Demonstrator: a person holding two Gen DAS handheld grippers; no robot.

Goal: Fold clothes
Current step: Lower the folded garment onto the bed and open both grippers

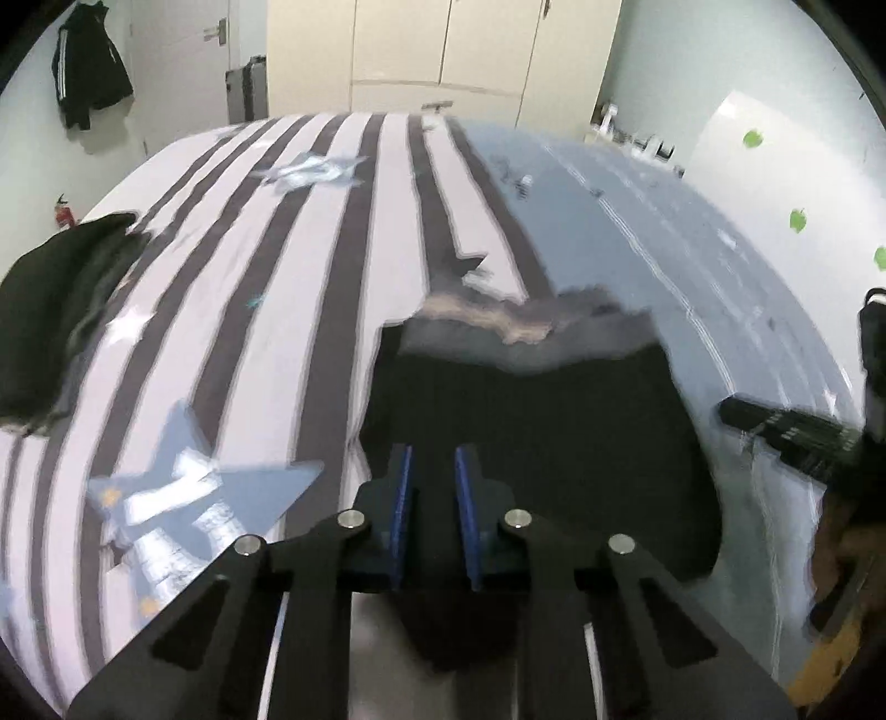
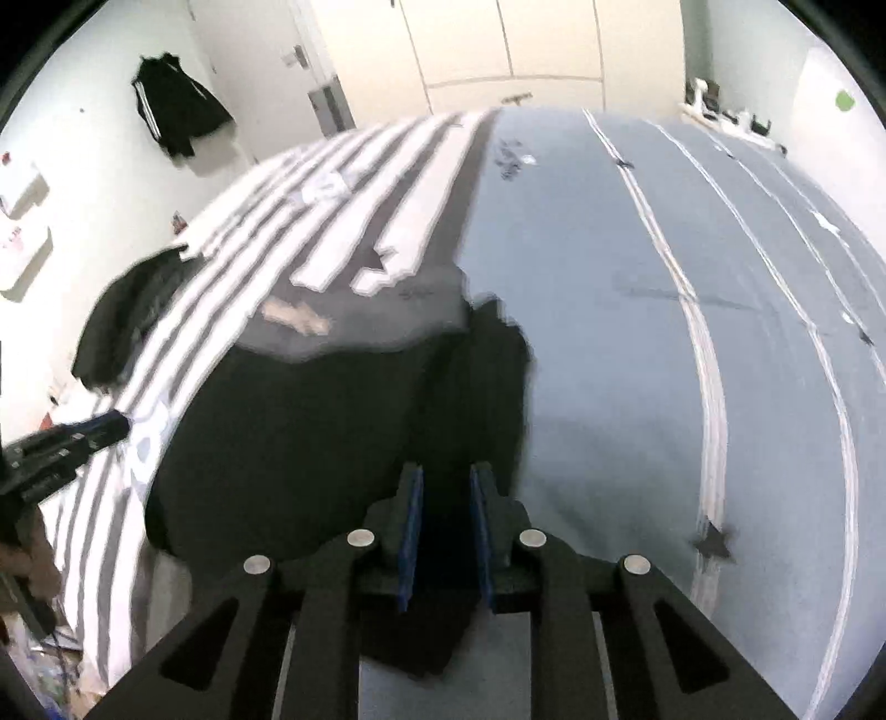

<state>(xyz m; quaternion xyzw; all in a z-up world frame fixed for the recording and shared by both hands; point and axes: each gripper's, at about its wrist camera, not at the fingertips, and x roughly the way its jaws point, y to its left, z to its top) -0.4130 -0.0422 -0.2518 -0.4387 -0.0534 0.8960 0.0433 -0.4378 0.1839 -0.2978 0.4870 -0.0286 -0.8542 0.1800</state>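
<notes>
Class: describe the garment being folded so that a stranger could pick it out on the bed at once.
Start at the bed, half striped, half plain blue. At its near edge lies the dark garment, between both grippers. Unlike the other dark clothes by the left edge, it has a grey inner lining.

Two grippers (image 1: 433, 471) (image 2: 446, 487), one per hand; two dark garments on the bed, one between the grippers (image 1: 531, 437), one bundled at the edge (image 1: 55, 310); one hanging jacket (image 1: 88, 61); one bed (image 1: 266, 266); three green stickers (image 1: 752, 138)

A garment (image 1: 531, 443) lies on the bed (image 1: 277, 277) before both tongs; another garment (image 1: 55, 310) lies at the bed's left edge; a wardrobe (image 1: 443, 44) stands behind.
</notes>
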